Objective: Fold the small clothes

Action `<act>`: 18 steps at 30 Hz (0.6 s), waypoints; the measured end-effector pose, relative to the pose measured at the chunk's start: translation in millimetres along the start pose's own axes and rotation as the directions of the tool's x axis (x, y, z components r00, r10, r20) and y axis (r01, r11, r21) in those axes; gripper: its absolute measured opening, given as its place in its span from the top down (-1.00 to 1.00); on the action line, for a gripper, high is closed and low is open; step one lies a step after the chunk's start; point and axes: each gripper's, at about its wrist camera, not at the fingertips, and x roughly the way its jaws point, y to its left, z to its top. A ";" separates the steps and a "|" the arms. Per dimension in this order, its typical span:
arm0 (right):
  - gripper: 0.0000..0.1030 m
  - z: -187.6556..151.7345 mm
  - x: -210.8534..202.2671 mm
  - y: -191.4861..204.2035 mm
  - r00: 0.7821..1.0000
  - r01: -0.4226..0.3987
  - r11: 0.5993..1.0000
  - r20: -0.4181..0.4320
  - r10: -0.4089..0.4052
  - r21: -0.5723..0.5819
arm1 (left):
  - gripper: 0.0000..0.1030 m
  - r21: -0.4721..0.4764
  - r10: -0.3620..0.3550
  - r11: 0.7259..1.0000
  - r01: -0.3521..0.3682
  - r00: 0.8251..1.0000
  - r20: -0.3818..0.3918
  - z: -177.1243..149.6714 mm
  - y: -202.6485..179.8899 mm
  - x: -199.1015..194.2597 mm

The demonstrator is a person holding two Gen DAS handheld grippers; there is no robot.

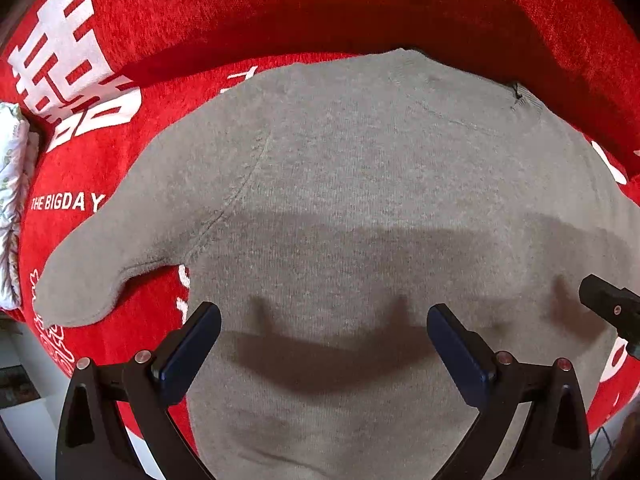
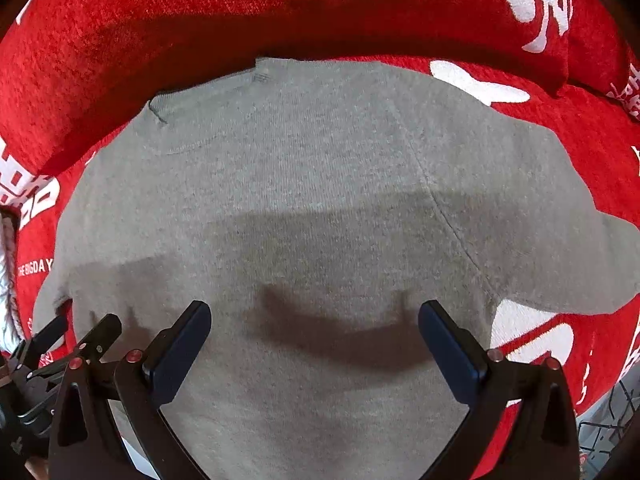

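I see a plain heather-grey shirt [image 1: 360, 184] lying on a bright red cover [image 1: 224, 12] printed with white characters and the words "THE BIGDAY" (small capitals). My left gripper [image 1: 324, 344] and right gripper [image 2: 316, 340] are black with dark blue pads [image 1: 188, 356] and reddish screws. A white floral-patterned cloth [image 1: 12, 200] edges the left.
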 end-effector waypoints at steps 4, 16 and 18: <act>-1.00 -9.3 0.3 32.1 1.000 0.021 1.000 0.010 -0.021 0.009 | -1.00 -0.015 -0.011 1.000 0.011 1.000 -0.006 2.7 0.9 1.1; -1.00 -67.7 5.3 161.9 0.996 0.068 0.997 0.060 -0.070 0.021 | -1.00 -0.014 -0.011 1.000 0.011 1.000 0.008 2.8 -0.2 -5.7; -1.00 -72.5 7.8 193.0 0.994 0.081 0.997 0.066 -0.082 0.021 | -1.00 -0.011 -0.008 1.000 0.008 1.000 0.010 2.4 -0.3 -6.7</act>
